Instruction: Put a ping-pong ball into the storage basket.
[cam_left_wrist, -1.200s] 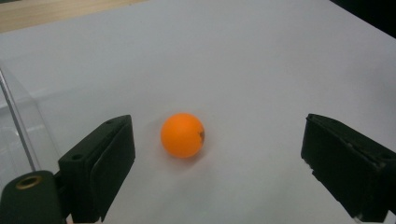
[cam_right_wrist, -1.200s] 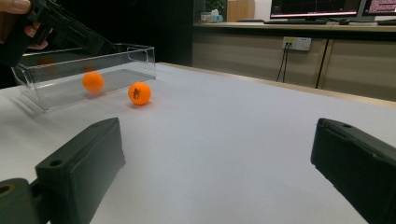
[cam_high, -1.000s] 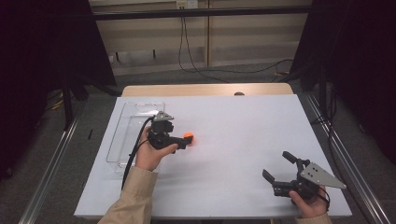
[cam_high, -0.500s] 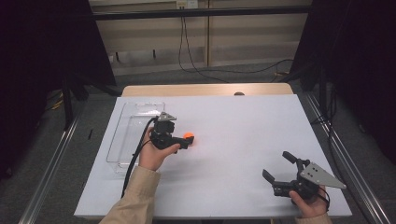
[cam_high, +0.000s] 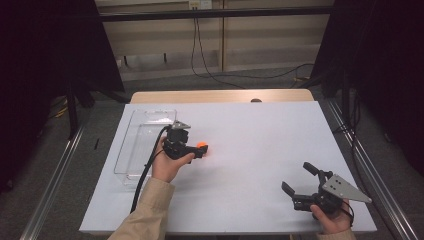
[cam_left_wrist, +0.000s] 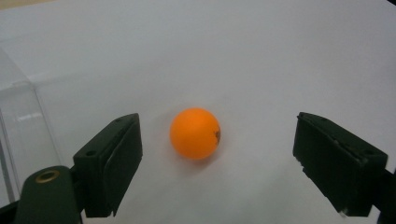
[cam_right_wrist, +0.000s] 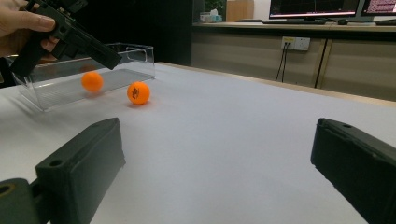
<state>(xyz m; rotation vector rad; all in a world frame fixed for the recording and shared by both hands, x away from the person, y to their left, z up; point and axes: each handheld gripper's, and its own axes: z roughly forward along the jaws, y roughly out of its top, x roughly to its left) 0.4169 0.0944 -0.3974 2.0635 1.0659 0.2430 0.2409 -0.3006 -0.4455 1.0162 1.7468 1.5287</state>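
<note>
White table sheet (cam_high: 260, 150) covers the work surface, dark floor and a wall with cables behind it. Nearest, at the lower right of the high view, the right gripper (cam_high: 300, 186) rests low over the sheet, jaws spread wide with nothing between them; the right gripper view confirms bare sheet between its two black jaws. Idle hand, well apart from the action. Further in, left of centre in the high view, the left gripper (cam_high: 200, 149) is over the orange ball (cam_high: 202, 145). In the left gripper view the ball (cam_left_wrist: 194, 134) sits on the sheet between the jaws, closer to the left-hand one, with a clear gap on both sides; the jaws have just been closing in but the pads do not touch it, so no grip yet. Beyond, at the left side of the high view, the clear plastic box (cam_high: 145, 142) lies on the sheet; the right gripper view shows an orange shape at the box (cam_right_wrist: 92, 80), which may be a second ball inside it or a reflection in the wall, cannot tell. Judged progress: early-to-mid. Reach is done, ball is bracketed. Left to do: close on the ball, lift it, carry it left and drop it in the box.
</note>
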